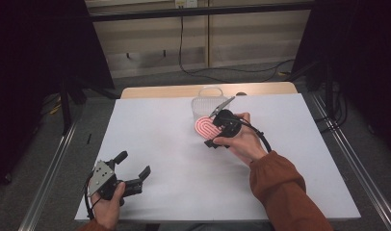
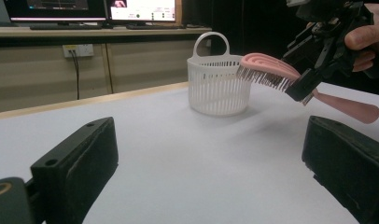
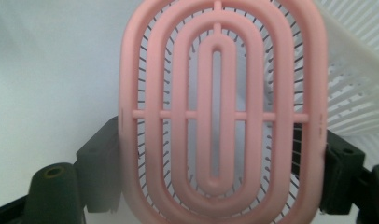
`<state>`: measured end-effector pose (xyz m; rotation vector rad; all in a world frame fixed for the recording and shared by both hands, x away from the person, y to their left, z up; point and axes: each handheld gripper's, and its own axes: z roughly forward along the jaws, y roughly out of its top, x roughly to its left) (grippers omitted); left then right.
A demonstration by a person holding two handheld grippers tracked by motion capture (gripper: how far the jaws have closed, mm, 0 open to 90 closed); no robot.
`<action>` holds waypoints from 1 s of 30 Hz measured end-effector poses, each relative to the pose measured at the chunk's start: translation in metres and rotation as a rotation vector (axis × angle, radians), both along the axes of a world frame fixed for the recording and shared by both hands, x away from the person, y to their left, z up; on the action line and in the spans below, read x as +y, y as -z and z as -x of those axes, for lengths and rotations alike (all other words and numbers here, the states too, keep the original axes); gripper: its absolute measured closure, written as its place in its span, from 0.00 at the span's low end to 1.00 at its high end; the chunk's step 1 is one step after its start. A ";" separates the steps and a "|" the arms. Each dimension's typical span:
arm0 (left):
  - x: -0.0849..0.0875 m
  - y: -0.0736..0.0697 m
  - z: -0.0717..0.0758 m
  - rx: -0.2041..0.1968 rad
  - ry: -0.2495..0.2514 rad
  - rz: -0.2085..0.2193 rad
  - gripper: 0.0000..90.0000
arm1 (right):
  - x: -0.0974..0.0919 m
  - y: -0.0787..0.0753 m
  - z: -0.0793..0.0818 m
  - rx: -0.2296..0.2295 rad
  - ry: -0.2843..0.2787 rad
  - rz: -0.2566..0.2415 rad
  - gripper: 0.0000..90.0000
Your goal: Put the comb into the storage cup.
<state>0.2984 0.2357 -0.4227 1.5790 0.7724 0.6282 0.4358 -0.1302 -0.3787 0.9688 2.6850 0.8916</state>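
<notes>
A pink oval hairbrush [image 1: 206,127] hangs above the white sheet, bristles down, and my right gripper [image 1: 212,134] is shut on its head from both sides. In the right gripper view the brush [image 3: 222,116] sits between the two black jaws, with the white slatted basket [image 3: 355,93] just beyond at the right. The left gripper view shows the brush [image 2: 267,65] tilted, its tip close to the rim of the basket [image 2: 218,86] and its handle trailing behind the right gripper [image 2: 309,79]. My left gripper [image 1: 132,164] rests near the front left, open and holding nothing.
A white sheet [image 1: 184,183] covers most of the wooden table. The basket [image 1: 209,101] stands at the far middle of it, handle up. Black frame posts and cables lie beyond the table's far edge.
</notes>
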 end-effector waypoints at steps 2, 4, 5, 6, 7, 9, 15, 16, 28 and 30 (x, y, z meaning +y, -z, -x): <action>0.000 0.000 0.000 0.003 0.000 0.001 0.04 | -0.002 -0.001 0.001 -0.007 0.005 -0.013 0.22; 0.000 0.000 0.000 0.000 0.000 0.003 0.04 | -0.004 -0.002 0.001 -0.016 0.012 -0.020 0.22; 0.000 0.000 0.000 0.000 -0.002 0.005 0.04 | -0.005 -0.002 0.002 -0.017 0.016 -0.025 0.22; 0.000 0.000 0.000 0.000 -0.002 0.005 0.04 | -0.005 -0.002 0.002 -0.019 0.014 -0.030 0.22; 0.000 0.000 0.000 -0.001 -0.003 0.005 0.04 | -0.006 -0.003 0.003 -0.024 0.022 -0.034 0.22; 0.000 0.000 0.000 -0.001 -0.002 0.005 0.04 | -0.007 -0.004 0.004 -0.029 0.024 -0.049 0.22; 0.000 0.000 0.000 -0.002 -0.003 0.006 0.04 | -0.010 -0.008 0.006 -0.067 0.019 -0.070 0.22; 0.000 0.000 0.000 -0.003 -0.002 0.007 0.04 | -0.011 -0.008 0.007 -0.074 0.022 -0.076 0.22; 0.000 0.000 0.000 -0.002 -0.001 0.006 0.04 | -0.024 -0.017 0.009 -0.164 0.085 -0.164 0.22; 0.000 0.000 0.000 -0.003 -0.003 0.009 0.04 | -0.025 -0.017 0.009 -0.170 0.091 -0.173 0.22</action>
